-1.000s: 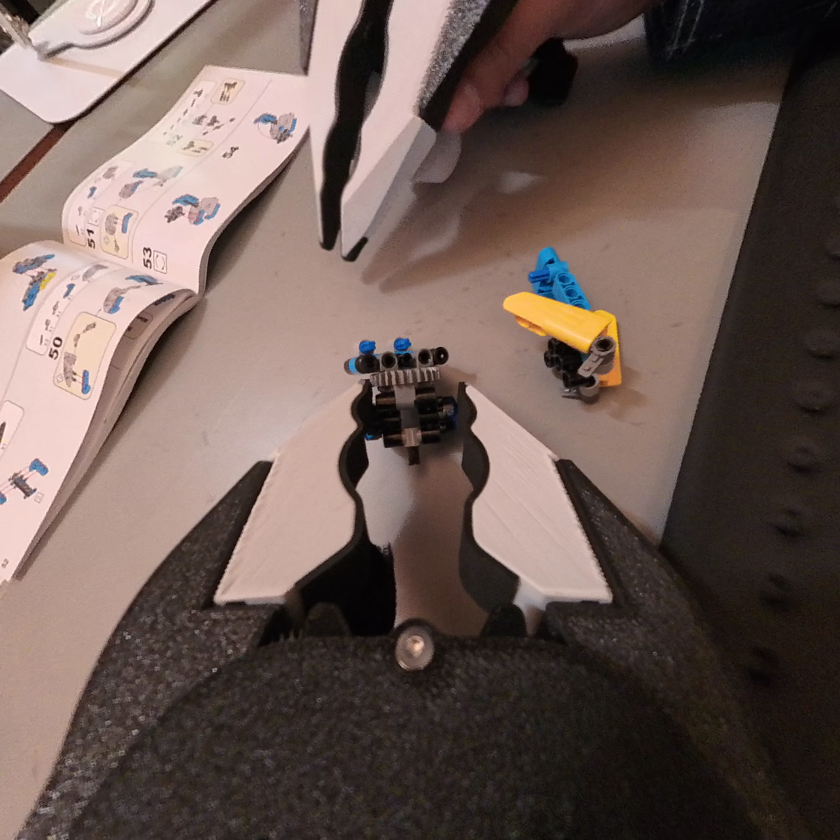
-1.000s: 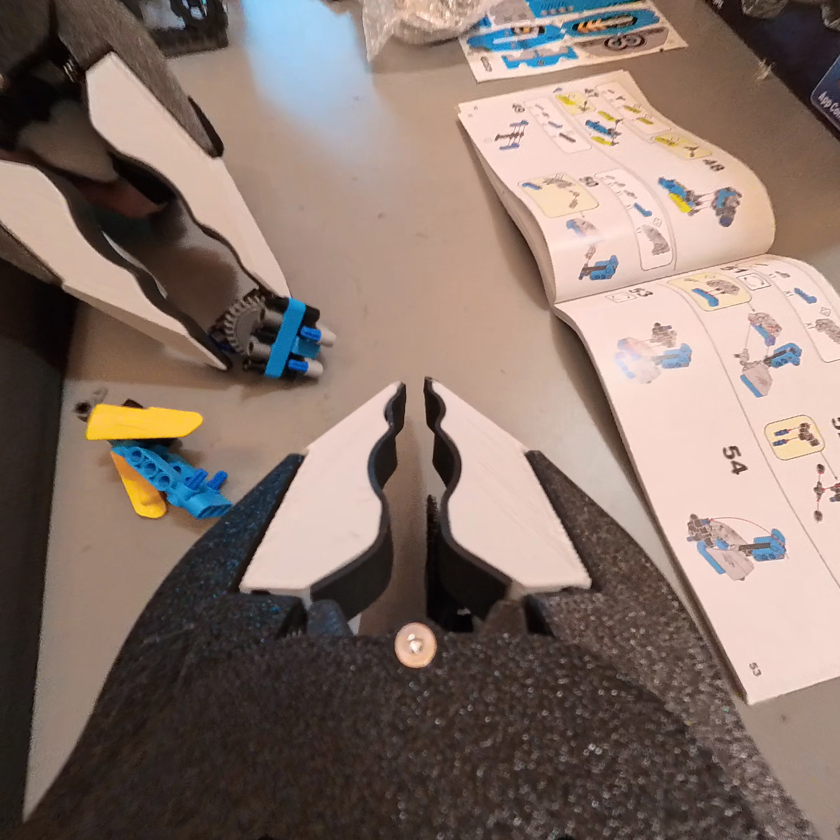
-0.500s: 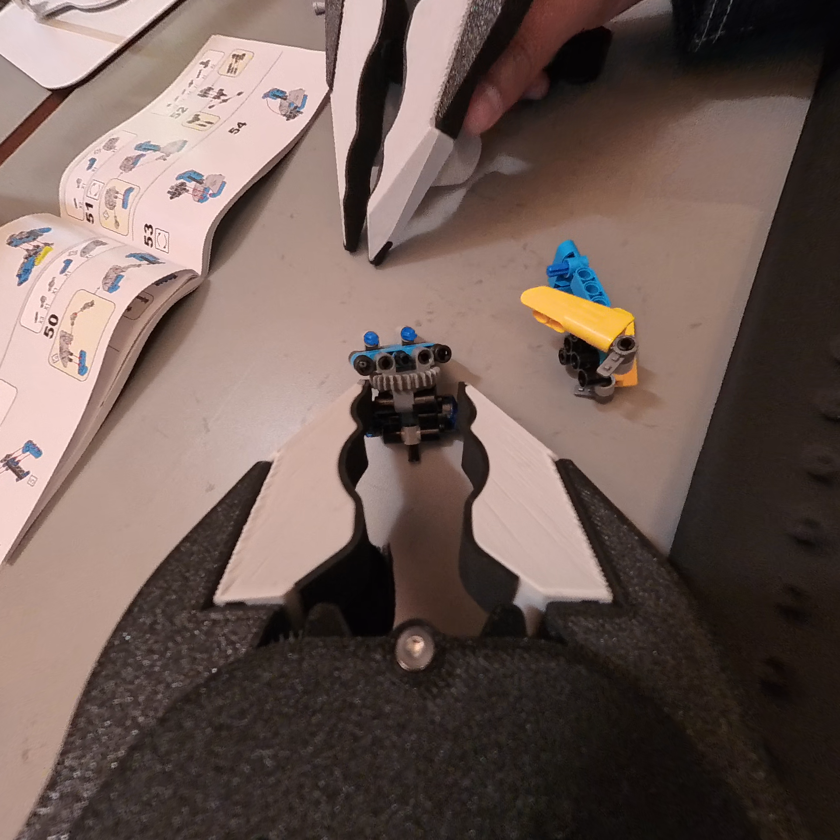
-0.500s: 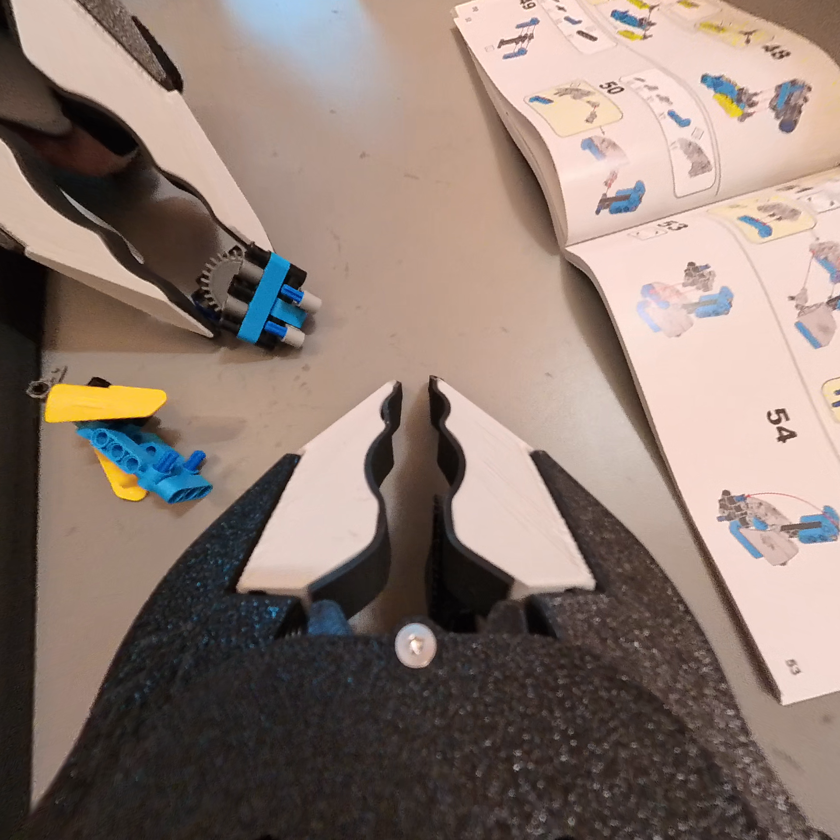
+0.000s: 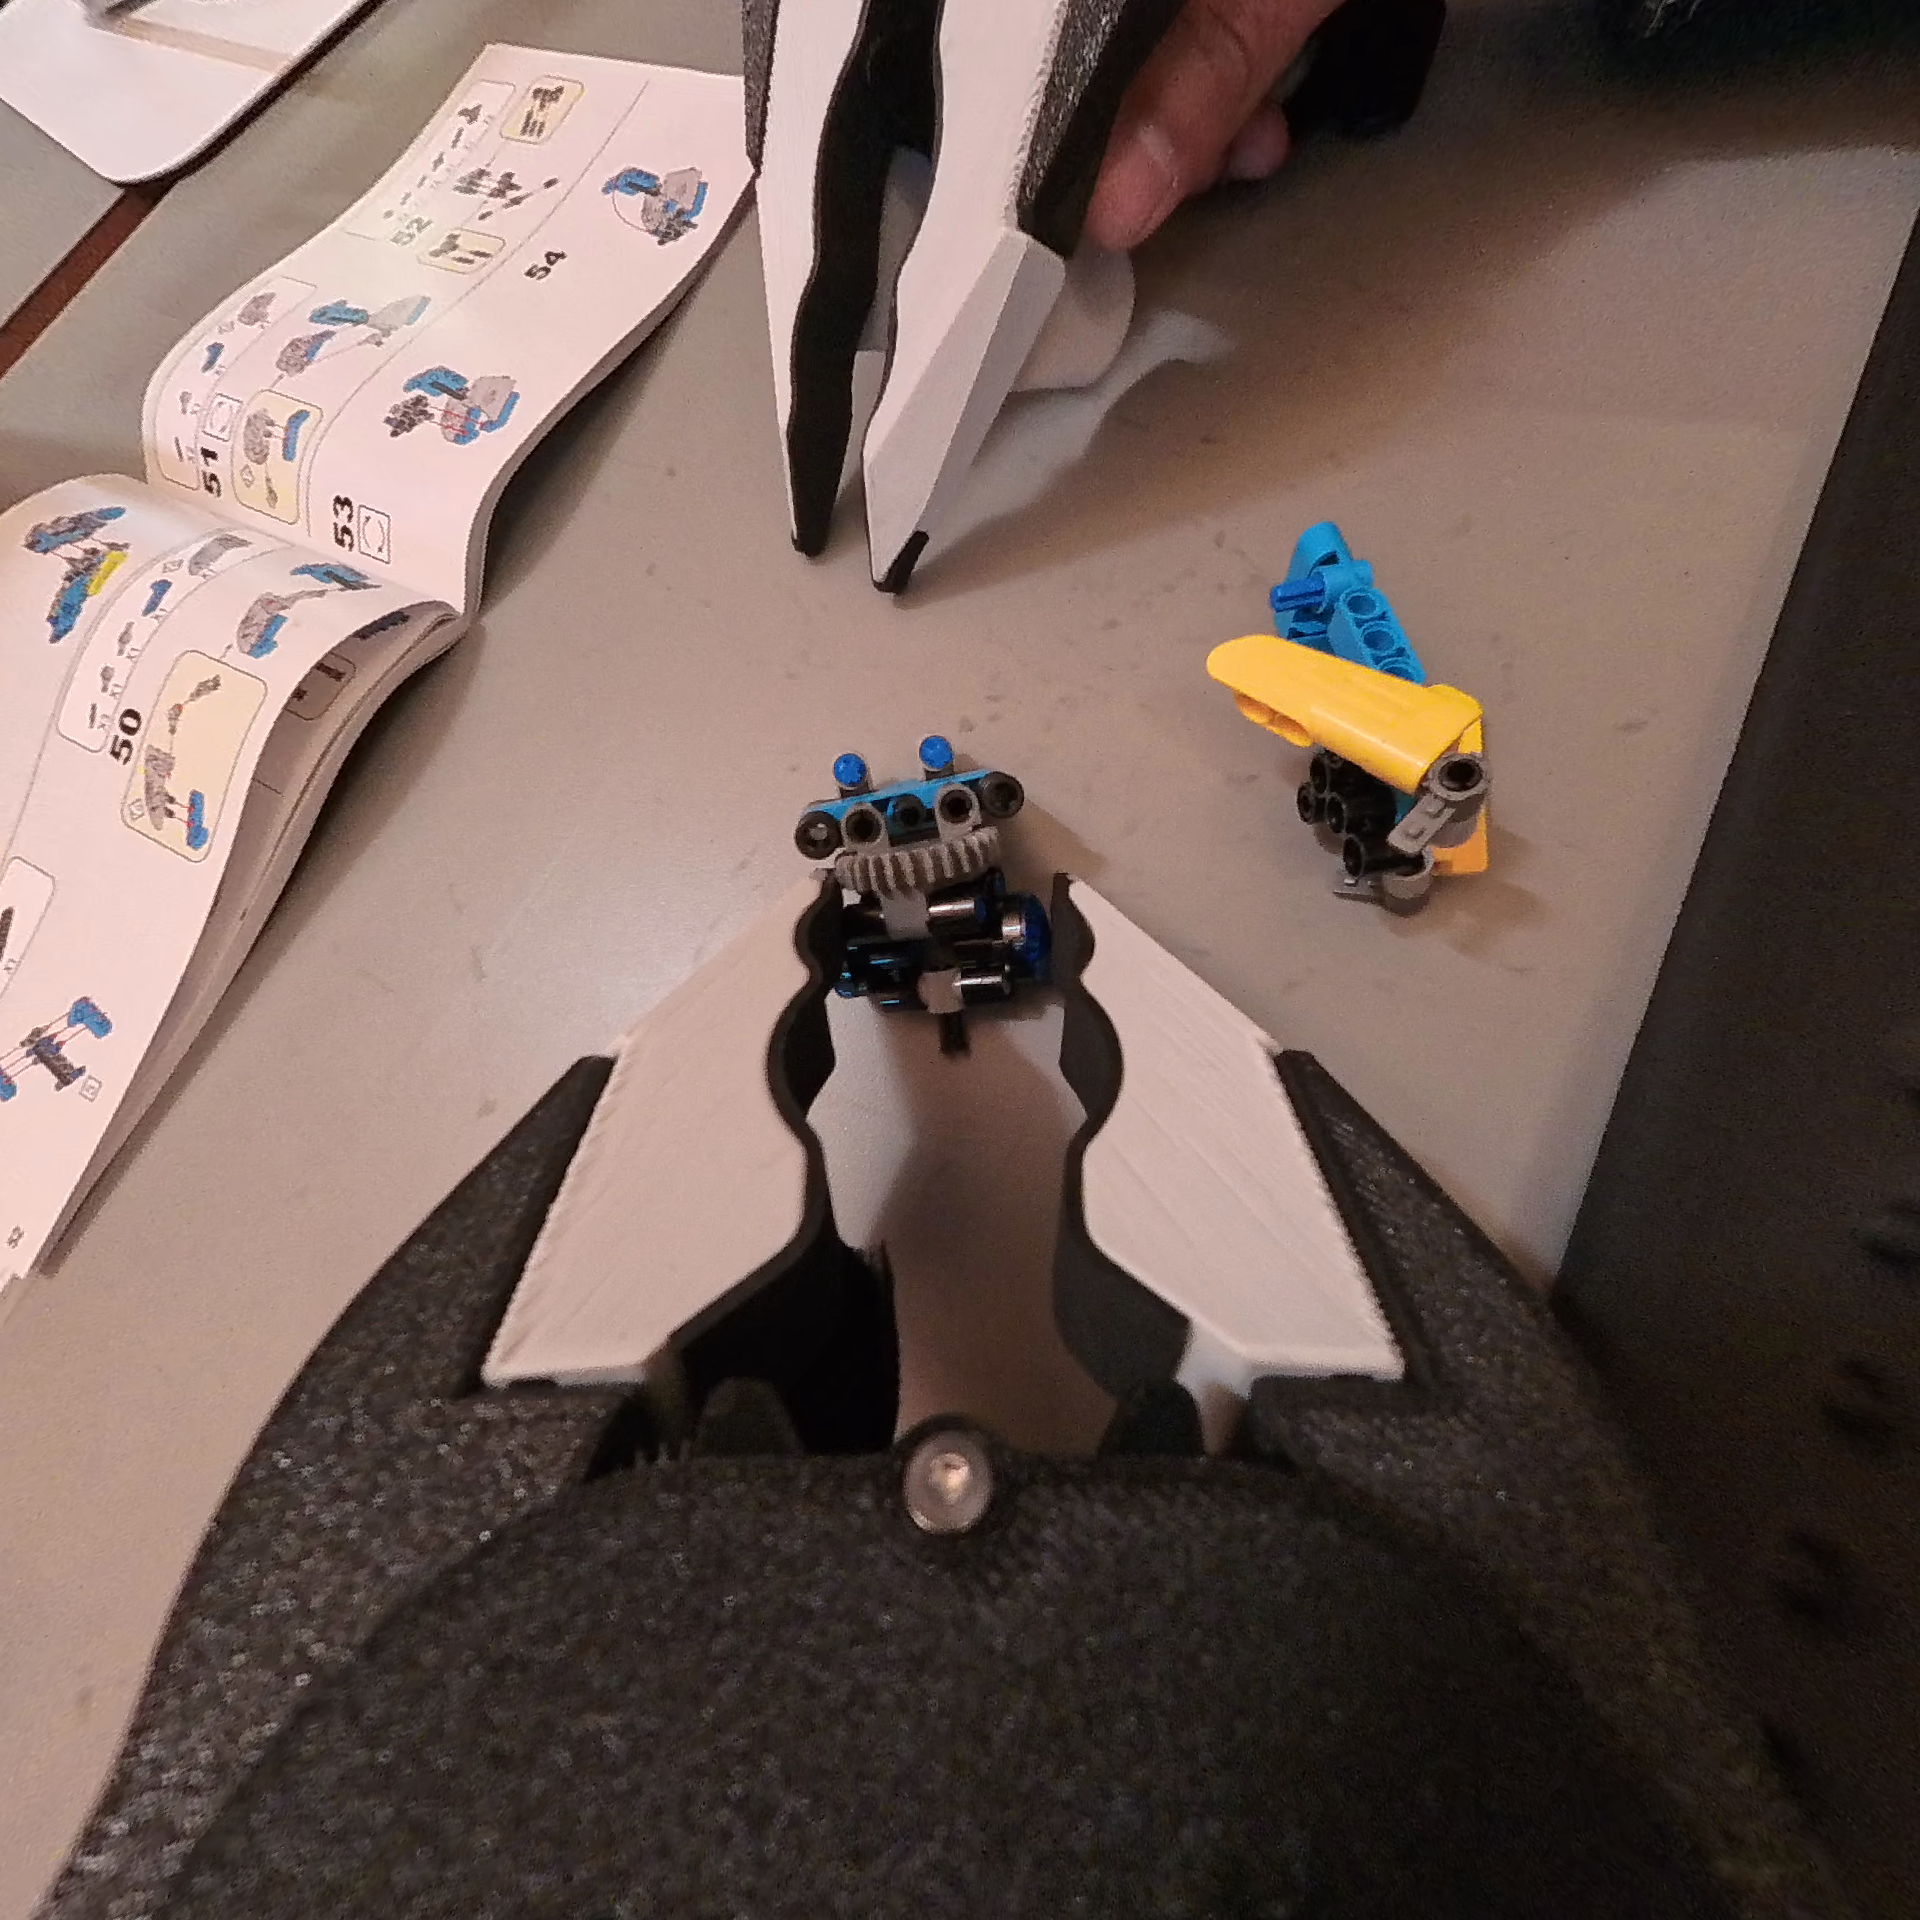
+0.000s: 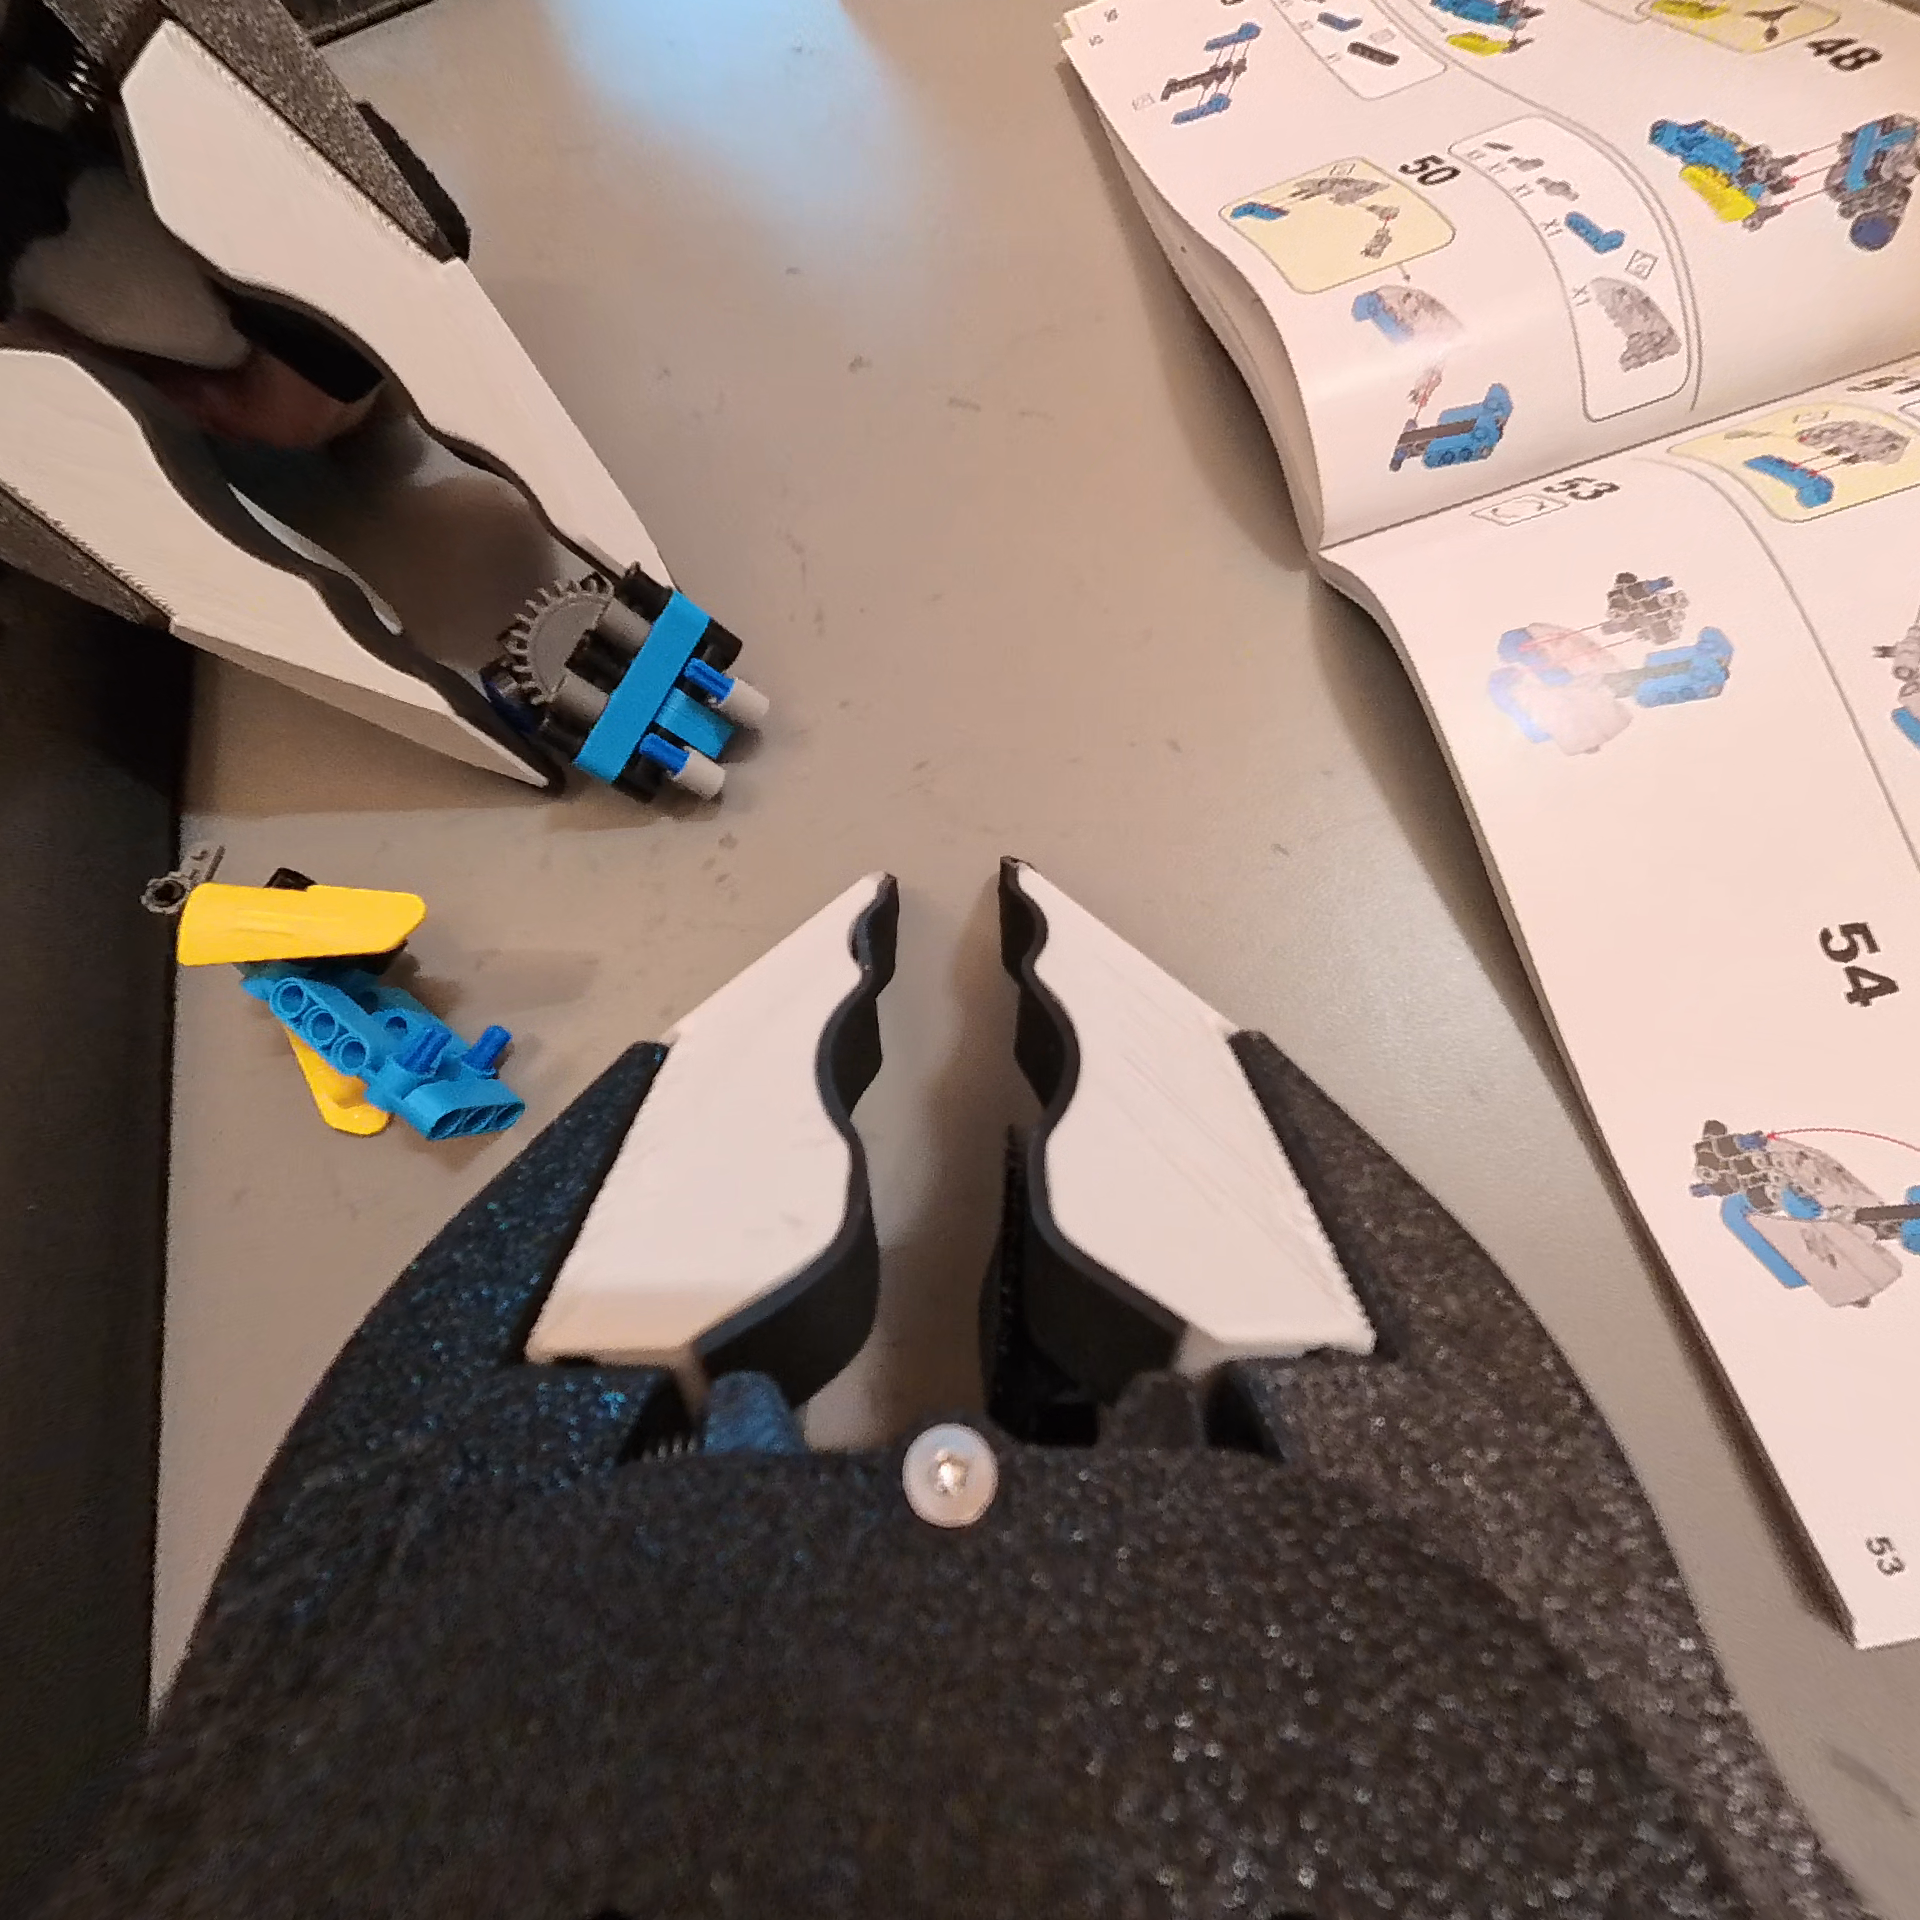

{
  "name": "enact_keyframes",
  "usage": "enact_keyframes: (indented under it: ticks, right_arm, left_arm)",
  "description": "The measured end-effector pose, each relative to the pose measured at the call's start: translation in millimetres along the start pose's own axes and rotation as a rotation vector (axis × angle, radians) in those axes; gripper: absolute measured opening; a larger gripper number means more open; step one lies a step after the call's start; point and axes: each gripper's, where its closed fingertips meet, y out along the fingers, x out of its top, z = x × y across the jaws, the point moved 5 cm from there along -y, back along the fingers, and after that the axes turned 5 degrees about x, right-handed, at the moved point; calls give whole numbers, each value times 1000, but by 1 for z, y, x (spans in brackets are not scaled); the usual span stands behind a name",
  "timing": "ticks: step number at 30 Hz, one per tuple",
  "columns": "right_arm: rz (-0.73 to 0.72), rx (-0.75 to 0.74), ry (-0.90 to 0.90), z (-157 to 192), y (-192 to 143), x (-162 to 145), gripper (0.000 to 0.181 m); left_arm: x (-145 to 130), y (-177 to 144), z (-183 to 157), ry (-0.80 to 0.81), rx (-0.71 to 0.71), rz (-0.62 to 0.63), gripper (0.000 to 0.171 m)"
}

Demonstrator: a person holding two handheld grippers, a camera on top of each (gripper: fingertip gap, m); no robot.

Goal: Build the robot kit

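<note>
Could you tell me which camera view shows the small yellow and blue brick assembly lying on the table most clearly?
The left wrist view: the yellow and blue assembly shows its black and grey connectors. The right wrist view shows mainly the yellow panels and blue beam.

**Blue, black and yellow on grey**

Grey table (image 5: 623, 935). White-and-black fingers (image 5: 727, 1091) on both grippers, speckled dark housings. Black-and-blue brick assembly (image 5: 920, 883) with grey gear; yellow-and-blue brick cluster (image 5: 1351, 717) right. White booklet (image 6: 1610, 727), blue, grey and yellow diagrams.
</note>
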Motion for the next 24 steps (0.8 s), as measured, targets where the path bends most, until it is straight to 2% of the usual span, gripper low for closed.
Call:
enact_keyframes:
  ticks: [12, 15, 17, 21, 23, 24]
  right_arm:
    - [-1, -3, 4, 1, -1, 0, 19]
    - [11, -42, -46, 1, 0, 0, 19]
    - [15, -113, -120, 1, -3, 3, 27]
    - [-97, -188, -282, 11, -16, 20, 26]
    - [-100, -153, -304, 17, -15, 19, 23]
    - [-55, -130, -291, 16, -9, 12, 23]
  left_arm:
    - [0, 0, 0, 1, 2, 0, 40]
    - [0, 0, 0, 3, 4, 0, 40]
    - [0, 0, -1, 4, 4, 0, 40]
    - [0, 0, -1, 7, 7, 0, 40]
    - [0, 0, -1, 6, 6, 0, 40]
    - [0, 0, -1, 6, 6, 0, 40]
